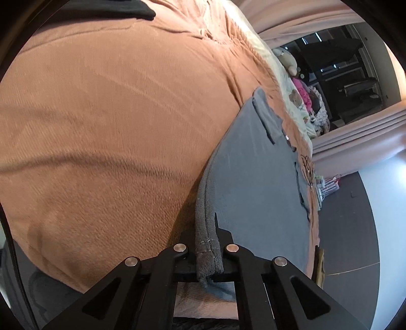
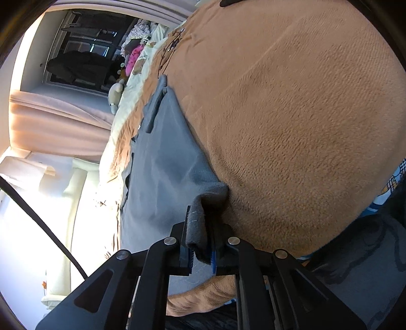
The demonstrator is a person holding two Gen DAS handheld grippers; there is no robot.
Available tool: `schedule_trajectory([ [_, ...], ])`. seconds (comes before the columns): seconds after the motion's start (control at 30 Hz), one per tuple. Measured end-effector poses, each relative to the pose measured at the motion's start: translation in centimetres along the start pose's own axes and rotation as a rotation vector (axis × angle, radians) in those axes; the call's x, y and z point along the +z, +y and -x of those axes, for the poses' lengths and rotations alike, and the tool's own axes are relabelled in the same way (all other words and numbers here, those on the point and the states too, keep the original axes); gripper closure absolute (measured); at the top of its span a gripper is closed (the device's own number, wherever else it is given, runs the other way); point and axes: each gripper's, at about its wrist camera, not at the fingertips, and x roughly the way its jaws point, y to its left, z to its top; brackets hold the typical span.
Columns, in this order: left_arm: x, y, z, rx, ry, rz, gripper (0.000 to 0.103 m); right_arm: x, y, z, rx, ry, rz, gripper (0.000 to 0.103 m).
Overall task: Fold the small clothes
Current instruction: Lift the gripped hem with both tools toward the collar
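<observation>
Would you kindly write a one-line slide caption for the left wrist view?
Left gripper shut on the hemmed corner of a grey garment lying on an orange blanket.

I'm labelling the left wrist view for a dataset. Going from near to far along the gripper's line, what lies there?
left gripper shut on the grey garment's hem → grey garment spread flat → orange blanket → cream bedding → curtain.

Daylight floods in and blows out the lower left of the right wrist view. Both fisheye views bend strongly at the dark edges; the centres are fairly sharp.
</observation>
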Motion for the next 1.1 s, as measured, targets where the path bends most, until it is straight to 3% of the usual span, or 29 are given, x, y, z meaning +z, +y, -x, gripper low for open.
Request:
schedule_trajectory([
  [0.17,0.7,-0.6,1.1,-0.025,-0.018,-0.007,0.1,0.2,-0.7,0.0,0.021,0.005,-0.032,0.094],
  [0.2,0.8,-0.7,1.2,-0.026,-0.018,-0.008,0.1,0.1,-0.8,0.1,0.03,0.006,-0.035,0.087],
  [0.23,0.8,-0.6,1.3,-0.028,-0.018,-0.009,0.1,0.0,-1.0,0.3,0.037,0.004,-0.036,0.07],
  [0.3,0.7,-0.7,1.3,-0.032,-0.015,-0.009,0.1,-0.5,-1.3,0.6,0.073,-0.01,-0.031,0.052],
  [0.57,0.6,-1.1,1.5,-0.037,-0.017,-0.018,0.1,-0.5,-1.9,0.0,0.094,-0.041,-0.039,0.05],
  [0.6,0.7,-1.1,1.5,-0.038,-0.017,-0.017,0.1,-0.7,-1.9,-0.2,0.096,-0.043,-0.04,0.052],
  [0.67,0.9,-1.2,1.8,-0.044,-0.02,-0.018,0.101,-0.7,-2.0,-0.1,0.092,-0.062,-0.039,0.069],
  [0.73,1.2,-1.2,2.2,-0.054,-0.026,-0.022,0.101,-0.9,-1.8,0.4,0.085,-0.069,-0.027,0.094],
  [0.83,1.6,-1.9,3.2,-0.081,-0.032,-0.028,0.101,-1.4,-1.4,1.5,0.044,-0.087,-0.006,0.101],
  [1.1,2.1,-4.5,7.4,-0.147,-0.08,-0.063,0.101,-2.7,1.5,4.4,0.073,-0.11,0.038,0.102],
])
